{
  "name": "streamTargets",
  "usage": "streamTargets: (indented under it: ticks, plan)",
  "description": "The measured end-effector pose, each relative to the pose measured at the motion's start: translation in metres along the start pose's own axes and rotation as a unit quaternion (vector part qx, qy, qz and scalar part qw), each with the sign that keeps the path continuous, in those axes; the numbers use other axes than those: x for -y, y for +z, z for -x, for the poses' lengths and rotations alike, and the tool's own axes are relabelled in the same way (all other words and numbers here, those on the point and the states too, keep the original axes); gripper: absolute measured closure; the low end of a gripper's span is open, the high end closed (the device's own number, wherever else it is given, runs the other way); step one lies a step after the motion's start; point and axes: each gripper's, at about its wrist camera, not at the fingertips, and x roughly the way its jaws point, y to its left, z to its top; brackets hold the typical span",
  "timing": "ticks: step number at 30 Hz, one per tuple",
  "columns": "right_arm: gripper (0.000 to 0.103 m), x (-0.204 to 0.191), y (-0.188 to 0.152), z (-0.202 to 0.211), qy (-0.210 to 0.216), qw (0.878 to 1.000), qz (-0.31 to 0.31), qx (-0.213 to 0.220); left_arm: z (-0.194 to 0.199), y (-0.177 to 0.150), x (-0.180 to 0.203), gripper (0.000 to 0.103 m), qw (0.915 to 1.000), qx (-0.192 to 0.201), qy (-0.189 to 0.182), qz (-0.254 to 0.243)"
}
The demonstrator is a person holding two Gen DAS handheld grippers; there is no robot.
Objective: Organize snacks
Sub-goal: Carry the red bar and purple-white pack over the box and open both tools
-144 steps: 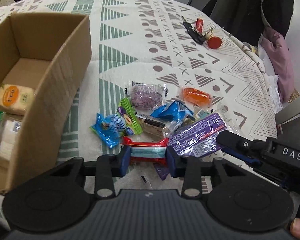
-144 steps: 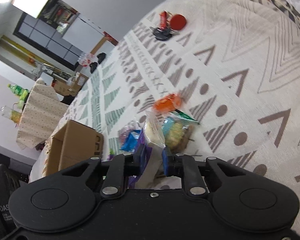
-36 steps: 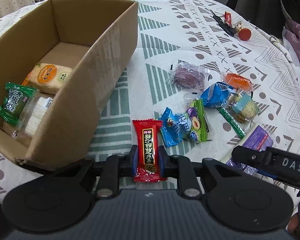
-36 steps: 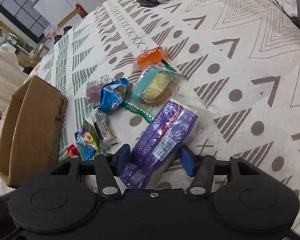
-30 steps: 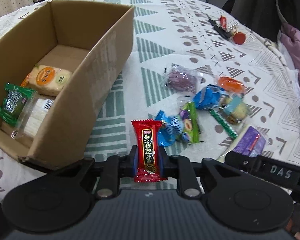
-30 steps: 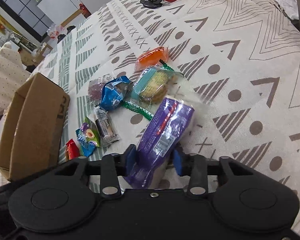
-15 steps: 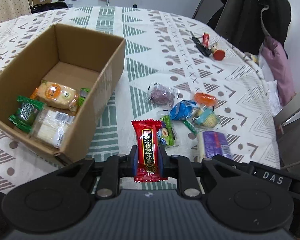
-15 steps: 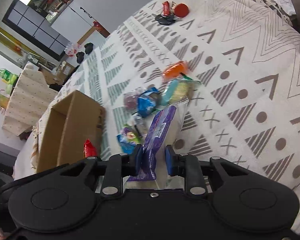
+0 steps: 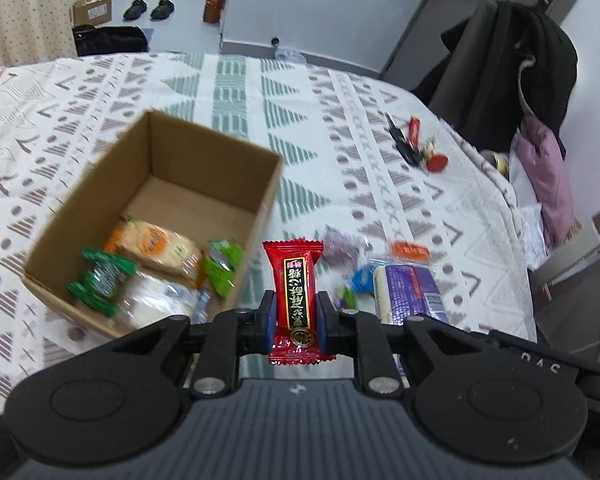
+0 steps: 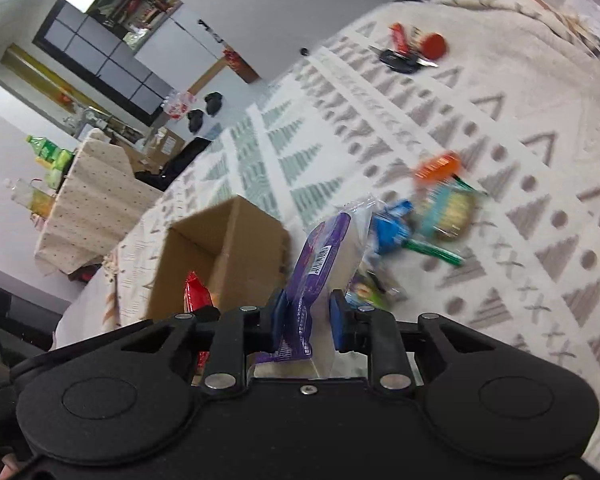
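Patterned tablecloth (image 9: 236,92) now lies well below you: both packets have come up off it.
Your left gripper (image 9: 296,316) pinches the red candy (image 9: 295,296), your right gripper (image 10: 308,320) the purple packet (image 10: 320,256), seemingly near the cardboard box (image 9: 256,208); boxing comes next.

- keys with red tags (image 9: 414,148) lying on patterned tablecloth (image 9: 240,92)
- dark coat (image 9: 512,68) hanging over chair
- black shoes (image 9: 148,9) sitting on floor
- pink garment (image 9: 548,172) draping beside bench

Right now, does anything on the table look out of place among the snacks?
Yes: a set of keys with a red tag lies at the table's far side, apart from the snack pile. It is not a snack.
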Motion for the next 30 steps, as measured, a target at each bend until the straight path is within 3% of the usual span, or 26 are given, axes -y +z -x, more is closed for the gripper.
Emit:
streamTargets:
  ticks: [15, 19, 24, 27, 28, 29, 30]
  plan:
    - [0.08, -0.087, 0.027, -0.034, 0.035, 0.998, 0.048, -0.008, 0.027, 0.064, -0.066, 0.084, 0.9989, 0.032, 0.004, 0.035]
    - [0.08, -0.104, 0.03, -0.043, 0.04, 0.998, 0.056, -0.011, 0.03, 0.077, -0.074, 0.08, 0.9984, 0.039, 0.031, 0.029]
    - [0.08, -0.12, 0.031, -0.052, 0.047, 0.997, 0.059, -0.015, 0.037, 0.09, -0.09, 0.071, 0.9982, 0.033, 0.028, 0.041]
    - [0.07, -0.127, 0.033, -0.056, 0.05, 0.997, 0.058, -0.02, 0.042, 0.093, -0.097, 0.058, 0.9978, 0.036, 0.037, 0.042]
    - [0.056, -0.126, 0.034, -0.056, 0.043, 0.997, 0.053, -0.021, 0.044, 0.094, -0.099, 0.053, 0.9976, 0.037, 0.039, 0.043]
    - [0.049, -0.125, 0.034, -0.054, 0.04, 0.998, 0.053, -0.018, 0.046, 0.094, -0.1, 0.048, 0.9974, 0.037, 0.042, 0.045]
    - [0.049, -0.125, 0.033, -0.051, 0.038, 0.998, 0.056, -0.013, 0.047, 0.095, -0.101, 0.045, 0.9973, 0.037, 0.045, 0.045]
